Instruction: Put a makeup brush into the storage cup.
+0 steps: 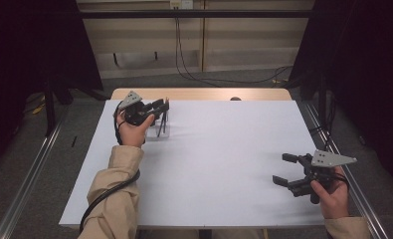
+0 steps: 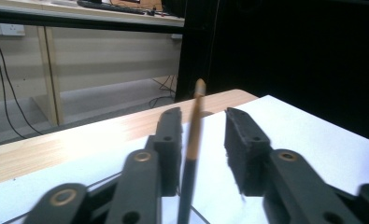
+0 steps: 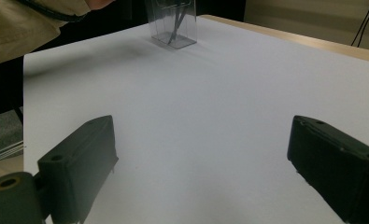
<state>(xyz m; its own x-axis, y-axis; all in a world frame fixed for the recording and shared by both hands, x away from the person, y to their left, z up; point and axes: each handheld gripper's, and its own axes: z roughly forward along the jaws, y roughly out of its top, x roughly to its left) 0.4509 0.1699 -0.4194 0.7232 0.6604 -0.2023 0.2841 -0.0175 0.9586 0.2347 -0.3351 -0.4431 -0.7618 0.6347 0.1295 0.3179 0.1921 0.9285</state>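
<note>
The left gripper's [image 2: 203, 140] fingers [image 2: 169, 140] stand apart around a slim stick [image 2: 195, 126], which rises upright between them, nearer the left pad, not yet clamped. Its long axis is vertical, its lower end in the clear holder [image 1: 160, 127] at the table's [image 1: 224, 149] far left. The right gripper [image 1: 286, 169] waits wide open, well apart.

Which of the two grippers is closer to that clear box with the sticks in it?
The left gripper: it sits right at the clear box, one stick between its open jaws. The right gripper hangs open far off, near the table's opposite corner.
</note>
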